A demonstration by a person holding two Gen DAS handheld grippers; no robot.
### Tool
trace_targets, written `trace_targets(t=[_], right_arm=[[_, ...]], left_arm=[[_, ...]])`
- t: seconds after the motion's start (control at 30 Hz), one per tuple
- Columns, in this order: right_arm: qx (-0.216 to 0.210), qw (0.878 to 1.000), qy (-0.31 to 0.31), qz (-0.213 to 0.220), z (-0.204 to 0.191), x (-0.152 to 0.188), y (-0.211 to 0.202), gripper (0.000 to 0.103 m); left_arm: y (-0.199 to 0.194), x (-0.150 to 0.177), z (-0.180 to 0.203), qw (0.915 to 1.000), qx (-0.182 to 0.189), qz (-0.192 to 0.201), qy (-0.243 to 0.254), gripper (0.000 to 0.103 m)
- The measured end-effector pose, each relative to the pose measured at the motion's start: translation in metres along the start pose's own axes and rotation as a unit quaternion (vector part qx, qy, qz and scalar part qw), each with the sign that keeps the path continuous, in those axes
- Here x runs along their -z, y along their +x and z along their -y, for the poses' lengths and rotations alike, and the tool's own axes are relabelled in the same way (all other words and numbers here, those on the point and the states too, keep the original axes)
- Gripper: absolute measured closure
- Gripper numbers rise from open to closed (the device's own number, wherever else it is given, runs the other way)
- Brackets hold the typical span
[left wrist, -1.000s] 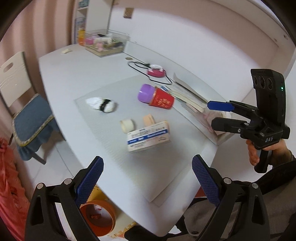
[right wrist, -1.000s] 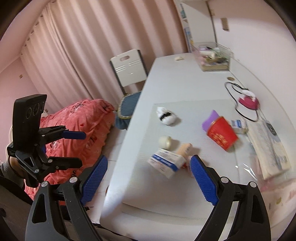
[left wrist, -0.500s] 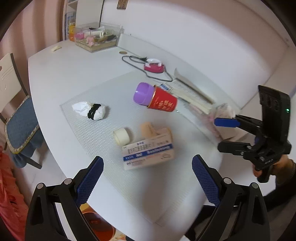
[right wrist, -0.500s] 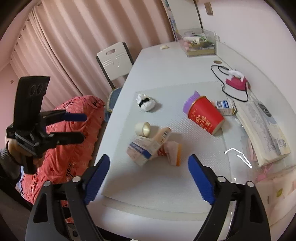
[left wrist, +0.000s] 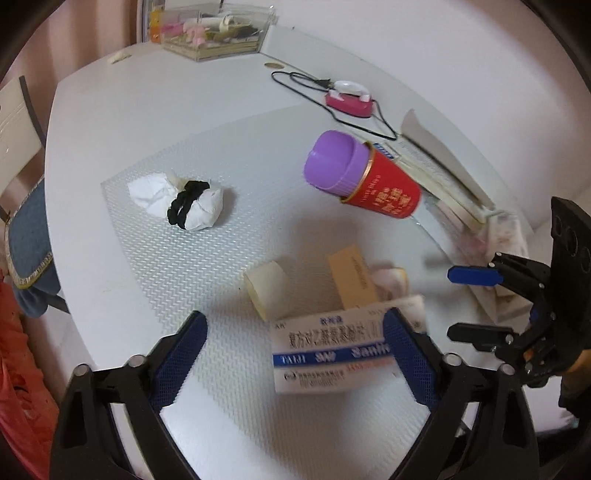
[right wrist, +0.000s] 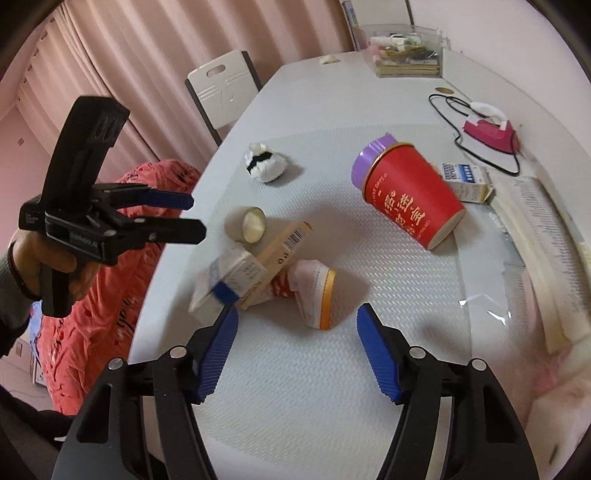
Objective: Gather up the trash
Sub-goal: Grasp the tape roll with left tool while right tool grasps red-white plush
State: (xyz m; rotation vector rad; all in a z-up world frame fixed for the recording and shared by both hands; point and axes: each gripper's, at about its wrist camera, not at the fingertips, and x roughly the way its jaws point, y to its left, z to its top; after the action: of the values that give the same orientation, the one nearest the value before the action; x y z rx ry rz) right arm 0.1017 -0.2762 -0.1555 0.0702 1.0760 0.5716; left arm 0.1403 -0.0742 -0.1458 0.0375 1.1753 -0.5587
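Note:
Trash lies on a grey textured mat (left wrist: 207, 258). A white and blue medicine box (left wrist: 332, 354) lies between my left gripper's open jaws (left wrist: 295, 354). Beside it are a tan box (left wrist: 352, 277), a small tape roll (left wrist: 266, 288) and a crushed paper cup (right wrist: 314, 291). A red cup with a purple lid (left wrist: 362, 177) lies on its side farther back. Crumpled white paper with a black band (left wrist: 181, 201) is at the left. My right gripper (right wrist: 295, 343) is open and empty, just short of the crushed cup. Each gripper shows in the other's view, the right one (left wrist: 476, 306) and the left one (right wrist: 184, 216).
A pink device with a black cable (left wrist: 349, 101) and a clear box of small items (left wrist: 218, 29) stand at the back. Books and papers (left wrist: 443, 177) lie at the right. A small carton (right wrist: 465, 181) lies behind the red cup. A chair (right wrist: 221, 96) stands by the table's far side.
Both grippers have moved in closer over the mat and lower. The left one now straddles the medicine box; the right one has closed in on the crushed cup.

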Motion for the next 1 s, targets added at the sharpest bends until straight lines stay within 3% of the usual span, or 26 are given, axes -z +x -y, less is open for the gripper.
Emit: trace_targets(t=[0.23, 0.33, 0.47, 0.53, 0.6, 0.73, 0.77, 0.83, 1.0], right_arm=[[0.002, 1.000, -0.021, -0.014, 0.010, -0.004, 0.031, 0.041], [0.000, 0.999, -0.029, -0.015, 0.013, -0.007, 0.040, 0.045], [-0.004, 0.999, -0.038, -0.021, 0.016, -0.012, 0.053, 0.045], [-0.007, 0.999, -0.044, -0.024, 0.016, -0.013, 0.057, 0.055], [-0.018, 0.998, -0.046, -0.024, 0.016, -0.013, 0.060, 0.070], [-0.028, 0.998, -0.054, -0.025, 0.014, -0.014, 0.060, 0.083], [-0.032, 0.998, -0.050, -0.026, 0.015, -0.014, 0.059, 0.086], [-0.028, 0.998, -0.045, -0.025, 0.018, -0.014, 0.054, 0.089], [-0.014, 0.999, -0.029, -0.016, 0.027, -0.013, 0.036, 0.092]], left_arm=[[0.029, -0.008, -0.010, 0.9997, -0.005, -0.020, -0.015, 0.023], [0.036, -0.011, -0.015, 0.9994, -0.003, -0.023, -0.027, 0.032], [0.048, -0.014, -0.016, 0.9990, -0.001, -0.032, -0.031, 0.032], [0.053, -0.013, -0.014, 0.9989, -0.001, -0.036, -0.030, 0.043], [0.053, -0.013, -0.014, 0.9989, -0.004, -0.034, -0.030, 0.044], [0.051, -0.012, -0.019, 0.9988, -0.014, -0.033, -0.033, 0.063], [0.051, -0.013, -0.019, 0.9988, -0.007, -0.035, -0.034, 0.064], [0.049, -0.012, -0.017, 0.9990, -0.009, -0.033, -0.027, 0.077], [0.044, -0.012, -0.014, 0.9993, -0.006, -0.029, -0.025, 0.077]])
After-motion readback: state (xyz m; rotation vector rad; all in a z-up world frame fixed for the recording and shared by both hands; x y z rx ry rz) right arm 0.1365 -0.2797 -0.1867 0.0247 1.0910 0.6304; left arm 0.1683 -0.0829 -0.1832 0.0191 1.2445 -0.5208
